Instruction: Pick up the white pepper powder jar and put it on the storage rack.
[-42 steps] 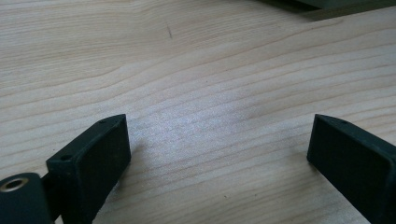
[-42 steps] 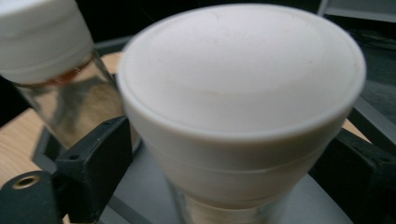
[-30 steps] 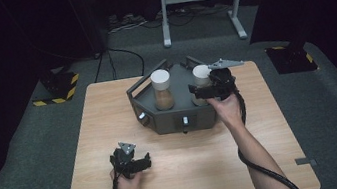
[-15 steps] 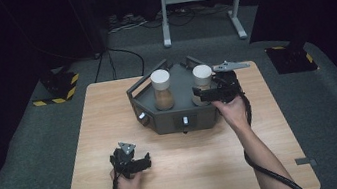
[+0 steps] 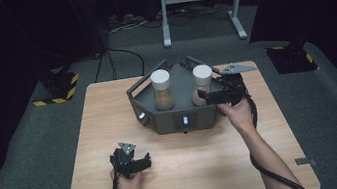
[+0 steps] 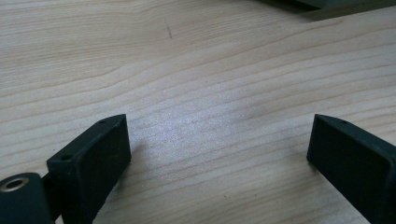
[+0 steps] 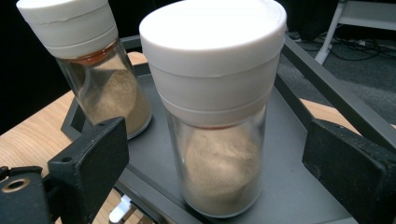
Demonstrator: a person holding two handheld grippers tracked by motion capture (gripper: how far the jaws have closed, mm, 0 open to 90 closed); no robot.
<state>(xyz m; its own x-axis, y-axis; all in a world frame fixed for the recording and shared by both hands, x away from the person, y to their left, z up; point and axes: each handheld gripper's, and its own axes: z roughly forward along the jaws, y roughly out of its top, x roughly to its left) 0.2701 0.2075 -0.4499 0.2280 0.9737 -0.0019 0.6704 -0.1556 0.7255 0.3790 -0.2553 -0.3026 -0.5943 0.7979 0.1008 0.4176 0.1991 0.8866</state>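
Glass jar (image 7: 219, 140) stands between spread right claw (image 7: 215, 154) — gaps both sides, untouched.

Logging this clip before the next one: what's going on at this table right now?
A person works at a wooden table with a hand-held gripper in each hand. The right hand-held gripper is reaching for the nearer of two white-capped jars, the right jar, which stands on a dark grey tray; the jaws are open on either side of it, not yet pressing. The left jar stands beside it. The left hand-held gripper is open, low over bare tabletop.
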